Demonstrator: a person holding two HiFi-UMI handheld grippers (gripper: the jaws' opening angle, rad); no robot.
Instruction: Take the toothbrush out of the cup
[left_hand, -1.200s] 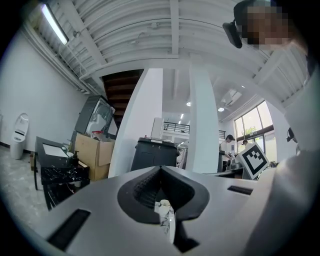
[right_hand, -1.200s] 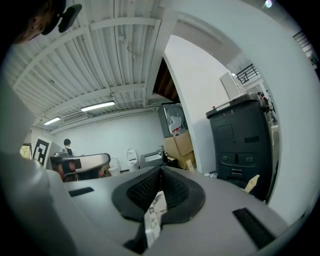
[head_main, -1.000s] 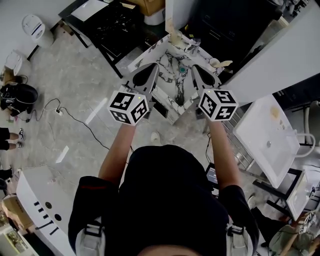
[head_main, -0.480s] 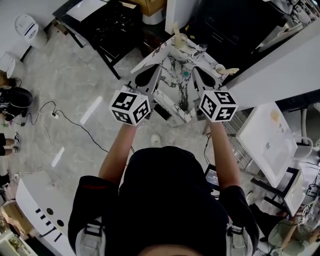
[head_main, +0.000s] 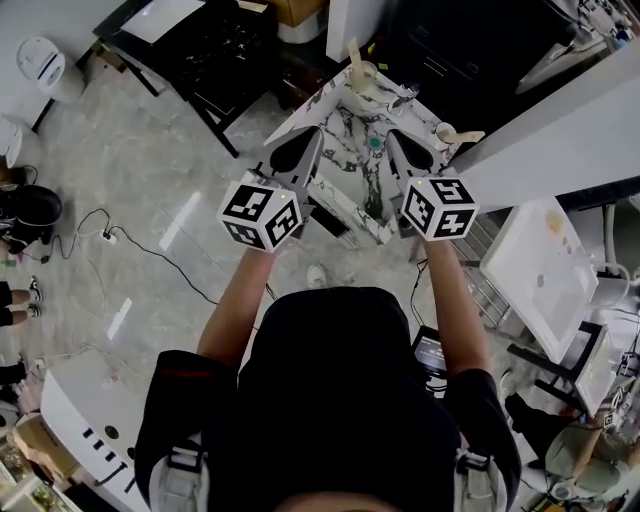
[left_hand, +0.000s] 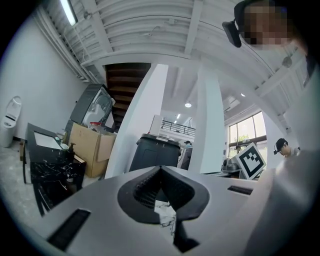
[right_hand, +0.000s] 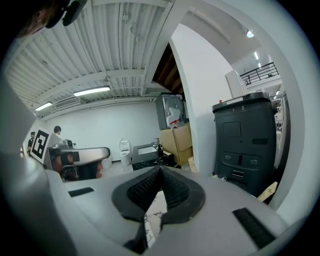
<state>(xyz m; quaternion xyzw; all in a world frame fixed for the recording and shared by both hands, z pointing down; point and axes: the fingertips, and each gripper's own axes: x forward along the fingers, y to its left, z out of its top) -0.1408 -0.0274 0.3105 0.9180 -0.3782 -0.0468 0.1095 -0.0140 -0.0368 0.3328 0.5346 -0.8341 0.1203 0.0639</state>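
Both grippers are held out side by side over the near edge of a marble table (head_main: 345, 122), and neither is carrying anything. The left gripper (head_main: 312, 138) has its jaws pressed fully together. In its own view the ribbed black pads (left_hand: 145, 189) meet at the tip (left_hand: 161, 172) with nothing between them, and only a sliver of the marble top shows through the notch below. The right gripper (head_main: 393, 137) is the same: its jaws are closed on themselves (right_hand: 161, 172), pads (right_hand: 142, 190) touching, with marble visible beneath. Neither tip touches an object.

The cup (head_main: 366, 76) stands ahead of both grippers, well beyond their tips and roughly on the line between them, toward the table's far corner. The toothbrush (head_main: 352, 52) is in it, its pale handle sticking up out of the rim on the side nearer the left gripper; the bristles are too small to make out. A second cup (head_main: 445, 132) sits just off the right gripper's outer side, near its tip, with a pale stick (head_main: 468, 136) lying across its rim and pointing away from the gripper. A small teal item (head_main: 374, 143) lies on the marble between the two tips, closer to the right one.
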